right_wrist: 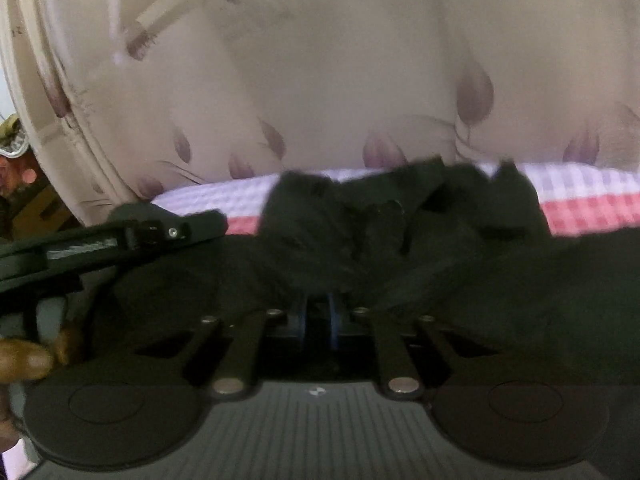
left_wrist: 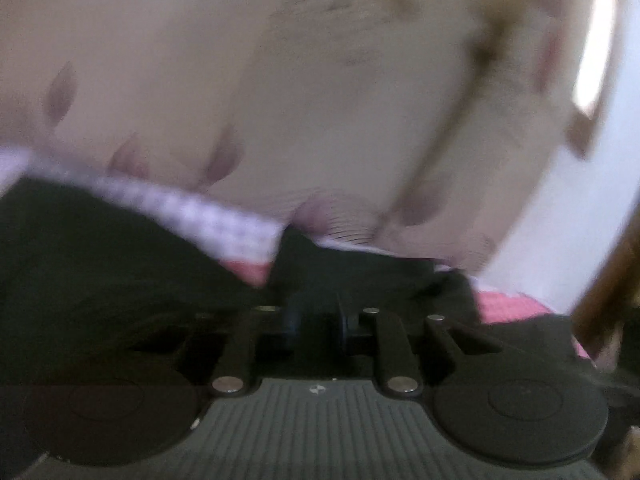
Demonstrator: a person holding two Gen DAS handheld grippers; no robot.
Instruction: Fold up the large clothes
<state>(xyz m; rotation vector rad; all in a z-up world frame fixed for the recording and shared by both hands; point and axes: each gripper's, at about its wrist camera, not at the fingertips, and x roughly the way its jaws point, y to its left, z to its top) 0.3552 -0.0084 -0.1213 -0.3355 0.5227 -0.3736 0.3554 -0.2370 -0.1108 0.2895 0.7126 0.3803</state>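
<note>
Gripping bunched folds of the large black fabric garment (right_wrist: 400,248), the right claw (right_wrist: 318,312) has its jaws drawn together on cloth directly ahead of it. The left claw (left_wrist: 316,316) looks likewise clamped on the same garment (left_wrist: 120,264), though blur makes this less sure. The garment lies on a pink-and-white checked bedsheet (right_wrist: 580,196), spreading sideways across both views, below a beige petal-printed cover (right_wrist: 320,80). Both claws hold its near edge, so the fold probably goes away from them, toward the cover.
</note>
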